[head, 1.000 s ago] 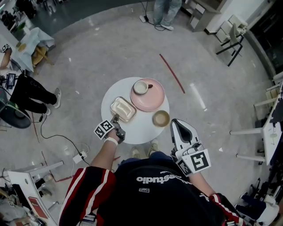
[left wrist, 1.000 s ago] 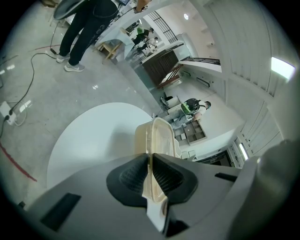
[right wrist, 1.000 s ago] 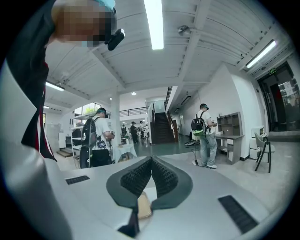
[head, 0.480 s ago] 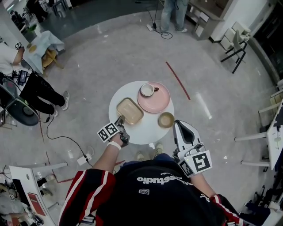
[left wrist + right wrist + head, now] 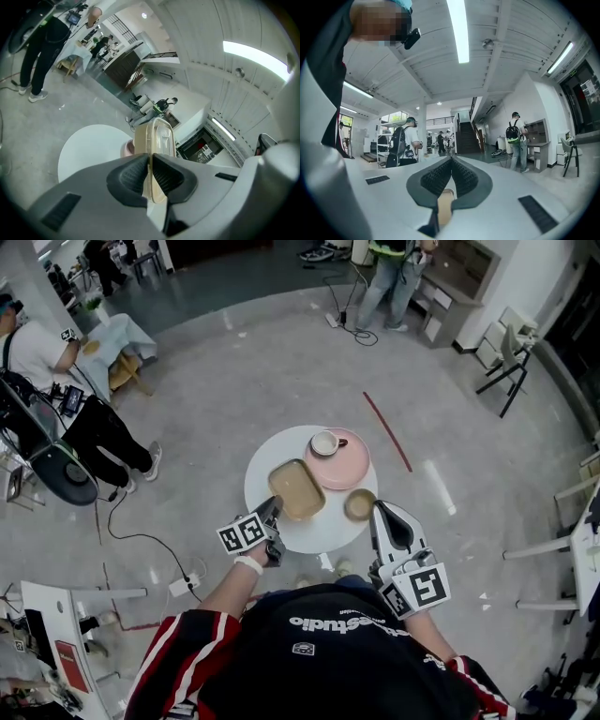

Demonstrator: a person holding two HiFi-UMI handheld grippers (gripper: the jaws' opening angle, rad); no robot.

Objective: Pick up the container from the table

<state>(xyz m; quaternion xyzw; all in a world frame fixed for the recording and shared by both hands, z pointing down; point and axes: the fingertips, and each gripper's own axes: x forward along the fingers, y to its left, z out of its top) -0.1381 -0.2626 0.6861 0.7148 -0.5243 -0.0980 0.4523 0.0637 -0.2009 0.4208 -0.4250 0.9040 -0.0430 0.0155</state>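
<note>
The near rim of the clear lidded container point(image 5: 297, 489) is pinched by the left tool point(image 5: 151, 171). Its ribbed pads are pressed onto the thin plastic edge from both sides, and only that edge is seen between them. In the left gripper view the container is seen edge-on, reaching away from the jaws, and it appears to be raised clear of the round white worktop point(image 5: 267, 474), which is seen lower down and to the left. In the head view the container is seen above the left half of the worktop, its long side angled towards the left tool.

A pink plate point(image 5: 345, 465) is set on the far right part of the worktop, and a white cup point(image 5: 325, 442) is stood on it. A brownish bowl point(image 5: 359, 505) is placed on the near right edge, just beside the plate.

The right tool point(image 5: 451, 174) is held near that edge, beside the bowl and apart from it. Its pads are pressed together at the tips, and nothing is gripped between them. It is pointed out at the room rather than down at the worktop.
</note>
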